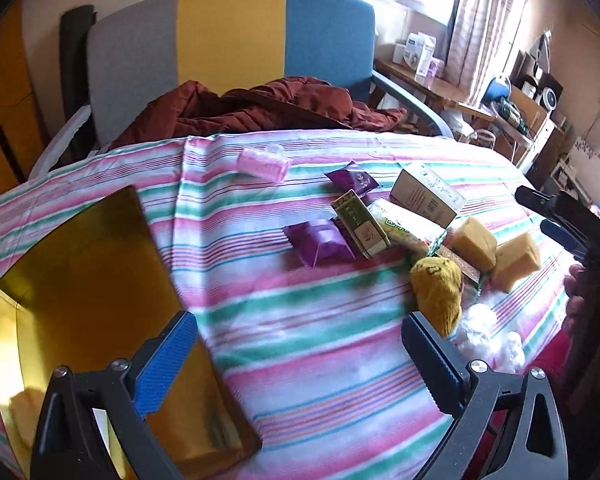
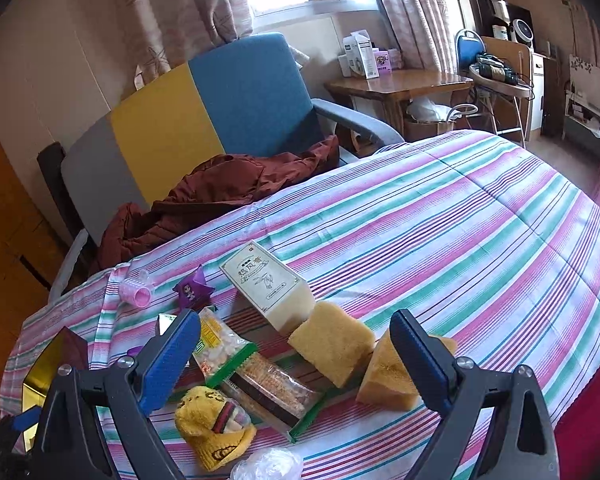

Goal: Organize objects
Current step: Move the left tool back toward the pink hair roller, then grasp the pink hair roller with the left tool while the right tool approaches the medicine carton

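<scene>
Spread on a striped bedcover (image 2: 440,216), all clustered around one cream carton (image 2: 270,284): two yellow sponges (image 2: 334,350) just right of it, two purple sachets (image 1: 318,242) to its left, one pink hair roller (image 1: 262,164) farther left, one yellow knit sock (image 2: 210,428) and two snack packets (image 2: 272,390) in front. One gold tray (image 1: 80,288) well left of carton. Left gripper (image 1: 300,356) hovering, fingers (image 1: 168,360) spread wide, holding nothing. Right gripper (image 2: 296,356) poised above the pile, equally wide, likewise empty.
</scene>
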